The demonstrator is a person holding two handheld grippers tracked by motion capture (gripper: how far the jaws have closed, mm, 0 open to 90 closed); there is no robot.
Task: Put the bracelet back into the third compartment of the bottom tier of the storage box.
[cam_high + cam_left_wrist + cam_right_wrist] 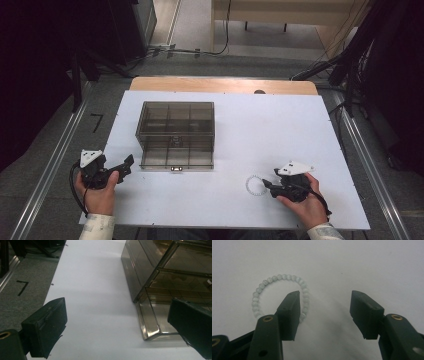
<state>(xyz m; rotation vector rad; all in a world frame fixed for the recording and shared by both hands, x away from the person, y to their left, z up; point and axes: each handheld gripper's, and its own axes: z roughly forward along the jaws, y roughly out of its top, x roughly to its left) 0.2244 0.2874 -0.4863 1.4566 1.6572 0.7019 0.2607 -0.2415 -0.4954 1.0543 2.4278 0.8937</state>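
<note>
Left gripper [126,162] rests at the near left of the white table [280,130], jaws spread wide with nothing between them, pointed toward the smoked-plastic compartment box [176,134], whose lower drawer [152,325] stands pulled out just beside its right jaw; risk noted: a careless swing of that hand could knock the drawer or shift the box. Moving right, the bead bracelet [279,296] lies flat on the table, well apart from the box and directly ahead of the right gripper [324,308]. Right gripper is unclenched, jaws partly parted, holding nothing; its left jaw overlaps the near right arc of the ring, the other stands clear on bare table. Judged hazard: closing from here may pinch only a bead or two, or slide off the rounded beads and push the ring away, since pale beads on a white surface offer little contrast and little purchase. Bracelet is a closed circle of small, pale, slightly translucent round beads, undistorted
</note>
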